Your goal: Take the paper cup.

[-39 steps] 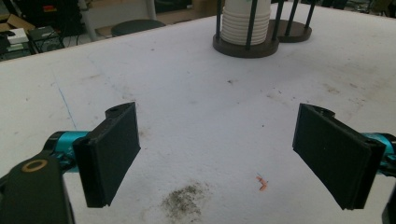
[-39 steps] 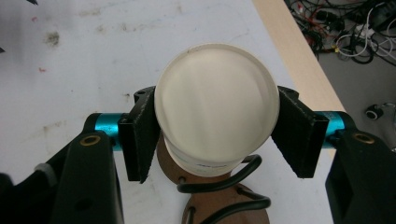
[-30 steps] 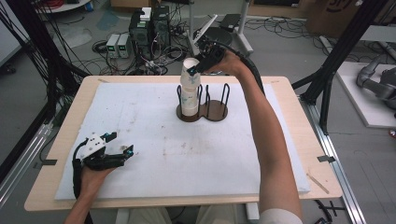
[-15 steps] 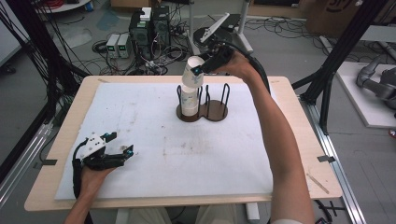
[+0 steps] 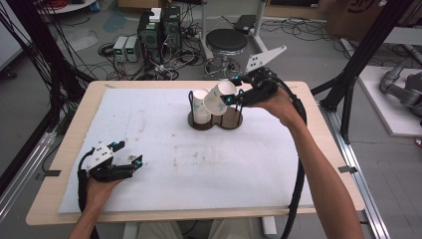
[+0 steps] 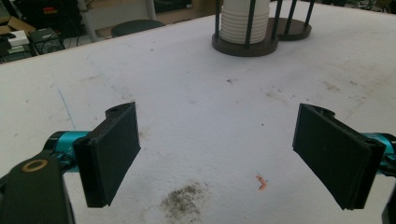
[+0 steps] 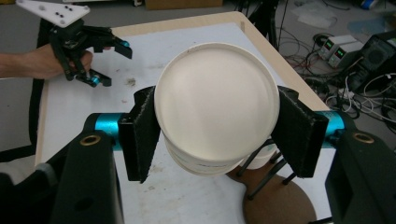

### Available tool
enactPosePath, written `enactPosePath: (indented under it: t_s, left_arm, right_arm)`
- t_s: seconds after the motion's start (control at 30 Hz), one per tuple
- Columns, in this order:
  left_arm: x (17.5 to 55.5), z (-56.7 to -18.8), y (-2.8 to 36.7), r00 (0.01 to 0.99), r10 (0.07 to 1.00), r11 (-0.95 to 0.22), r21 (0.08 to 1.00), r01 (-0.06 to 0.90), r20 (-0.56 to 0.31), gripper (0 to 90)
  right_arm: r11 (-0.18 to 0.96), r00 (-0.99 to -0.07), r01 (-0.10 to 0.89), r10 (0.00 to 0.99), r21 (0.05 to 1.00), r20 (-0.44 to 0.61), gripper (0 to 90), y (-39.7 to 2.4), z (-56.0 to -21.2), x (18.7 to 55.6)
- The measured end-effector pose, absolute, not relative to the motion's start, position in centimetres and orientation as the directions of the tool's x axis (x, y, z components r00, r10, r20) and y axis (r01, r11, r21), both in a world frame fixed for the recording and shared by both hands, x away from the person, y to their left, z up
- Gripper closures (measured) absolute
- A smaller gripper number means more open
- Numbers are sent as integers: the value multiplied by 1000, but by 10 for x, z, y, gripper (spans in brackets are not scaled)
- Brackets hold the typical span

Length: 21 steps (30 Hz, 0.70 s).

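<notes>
My right gripper (image 5: 230,98) is shut on a white paper cup (image 5: 215,101), held tilted in the air just above the dark wire cup holder (image 5: 215,123). In the right gripper view the cup's flat bottom (image 7: 217,102) faces the camera, squeezed between both pads (image 7: 142,133). A stack of white cups (image 5: 200,107) stands in the holder's left ring; the left gripper view has that stack (image 6: 244,21) far ahead. My left gripper (image 5: 128,163) rests open at the mat's front left with nothing between its pads (image 6: 109,154).
A white mat (image 5: 249,164) covers the wooden table (image 5: 74,119). A dark stain (image 6: 182,201) and an orange scrap (image 6: 261,183) lie just ahead of the left gripper. Behind the table are a stool (image 5: 226,41), electronics (image 5: 159,25) and cables.
The right gripper has lifted one cup off the top of the stack, carried it up and to the right, and tipped it over. The left gripper has stayed where it was.
</notes>
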<state>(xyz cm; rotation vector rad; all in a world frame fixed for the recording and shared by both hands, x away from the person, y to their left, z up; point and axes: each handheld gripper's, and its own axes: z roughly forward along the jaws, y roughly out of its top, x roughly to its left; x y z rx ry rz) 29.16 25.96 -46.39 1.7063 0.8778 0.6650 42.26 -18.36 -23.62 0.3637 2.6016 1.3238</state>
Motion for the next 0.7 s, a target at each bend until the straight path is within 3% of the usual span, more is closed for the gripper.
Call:
enactPosePath:
  t_s: [0.7]
  left_arm:
    - [292,-464,260,575,818,-171,957,235,5,146]
  right_arm:
    - [429,-972,113,236,896,9,374,-198,-312,359]
